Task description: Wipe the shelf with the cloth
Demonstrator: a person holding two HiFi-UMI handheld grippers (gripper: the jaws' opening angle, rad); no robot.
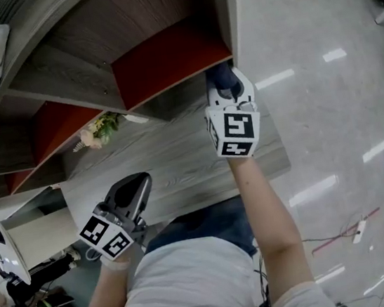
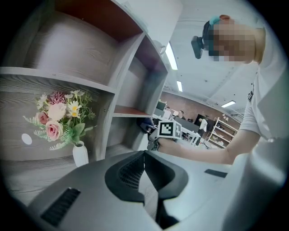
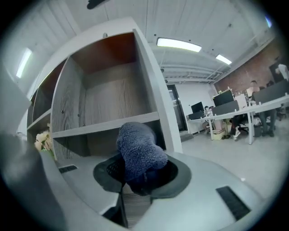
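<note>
The glossy pale grey floor (image 1: 325,95) mirrors the ceiling lamps as bright patches. Long white tube lights (image 3: 179,43) run along a white panelled ceiling (image 3: 203,18). A reddish-brown brick wall (image 3: 246,67) stands far behind a row of white office desks (image 3: 239,110) (dark monitors on top). The grey wood-grain shelf unit (image 1: 172,162) has red-brown inner panels.

We find the shelf board (image 1: 180,168) bare across its middle, room to pass; flower vase (image 2: 80,154) stands at its left rear; end panel (image 3: 156,94) walls the right side; beyond it, open floor (image 1: 325,95); compartment (image 3: 113,94) above is open-fronted.
</note>
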